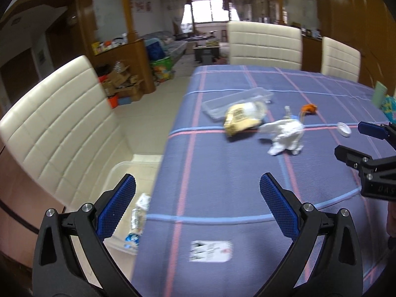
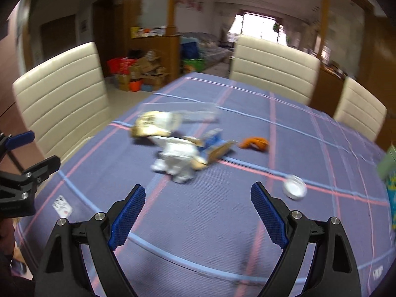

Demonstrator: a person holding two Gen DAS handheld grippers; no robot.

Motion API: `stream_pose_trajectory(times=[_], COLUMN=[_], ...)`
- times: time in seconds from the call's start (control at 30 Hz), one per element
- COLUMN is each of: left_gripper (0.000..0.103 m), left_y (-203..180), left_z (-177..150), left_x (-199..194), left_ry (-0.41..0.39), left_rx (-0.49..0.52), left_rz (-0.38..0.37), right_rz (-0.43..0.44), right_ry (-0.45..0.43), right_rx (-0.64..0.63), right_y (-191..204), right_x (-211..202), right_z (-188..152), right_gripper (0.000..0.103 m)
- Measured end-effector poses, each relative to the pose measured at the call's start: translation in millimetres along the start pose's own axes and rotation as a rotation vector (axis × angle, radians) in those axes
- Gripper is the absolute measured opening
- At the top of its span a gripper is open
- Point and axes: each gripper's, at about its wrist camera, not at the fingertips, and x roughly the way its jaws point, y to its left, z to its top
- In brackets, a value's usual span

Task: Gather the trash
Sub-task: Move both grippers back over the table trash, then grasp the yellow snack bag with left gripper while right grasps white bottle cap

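Trash lies in the middle of the blue plaid table (image 1: pixel 222 198): a yellow snack bag (image 1: pixel 243 118), a crumpled white tissue (image 1: pixel 284 136), a clear plastic tray (image 1: pixel 235 100), an orange peel (image 1: pixel 309 109) and a white lid (image 1: pixel 344 129). A paper slip (image 1: pixel 210 251) lies close below my left gripper (image 1: pixel 198 180), which is open and empty. My right gripper (image 2: pixel 198 189) is open too, empty, short of the tissue (image 2: pixel 178 160); a blue carton (image 2: pixel 215 146) lies behind it and the lid (image 2: pixel 294 188) to the right. Each gripper shows at the other view's edge.
A clear bin (image 1: pixel 116 170) with wrappers stands on the floor left of the table, beside a cream chair (image 1: pixel 61 123). Two more cream chairs (image 1: pixel 264 44) stand at the far side. A green box (image 2: pixel 388 163) sits at the table's right edge.
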Motion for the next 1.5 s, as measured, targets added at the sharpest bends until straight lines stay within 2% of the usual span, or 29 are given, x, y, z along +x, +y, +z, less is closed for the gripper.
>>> stream_pose_trajectory(times=[0.2, 0.37, 0.47, 0.7, 0.93, 1.1, 1.27, 1.33, 1.4, 1.43, 1.5], left_gripper=[0.099, 0.099, 0.099, 0.099, 0.098, 0.096, 0.084, 0.068, 0.056, 0.049, 0.038], left_y=[-47, -64, -61, -44, -41, -44, -47, -48, -46, -44, -43], left_z=[13, 22, 29, 46, 63, 68, 71, 71, 69, 69, 68], left_x=[10, 23, 37, 82, 126, 145, 157, 164, 170, 168, 167], left_ry=[0.008, 0.009, 0.023, 0.029, 0.050, 0.061, 0.077, 0.099, 0.130, 0.128, 0.142], left_rx=[0.067, 0.102, 0.091, 0.121, 0.167, 0.197, 0.207, 0.202, 0.182, 0.168, 0.163], left_rz=[-0.059, -0.050, -0.031, 0.089, 0.093, 0.076, 0.051, 0.035, 0.008, -0.010, -0.030], right_rz=[-0.050, -0.062, -0.071, -0.093, -0.113, -0.118, -0.112, -0.104, -0.097, -0.092, -0.083], right_ry=[0.017, 0.029, 0.041, 0.108, 0.166, 0.177, 0.180, 0.169, 0.164, 0.165, 0.167], right_rx=[0.077, 0.111, 0.115, 0.128, 0.171, 0.183, 0.193, 0.201, 0.199, 0.196, 0.190], right_y=[-48, -73, -83, -94, -104, -106, -105, -105, -102, -101, -99], right_x=[-1, 6, 19, 53, 85, 97, 104, 103, 101, 100, 98], right_z=[-11, -11, -9, -3, 0, 5, 5, 5, 6, 6, 7], right_gripper=[0.085, 0.085, 0.085, 0.085, 0.085, 0.085, 0.083, 0.078, 0.064, 0.060, 0.044])
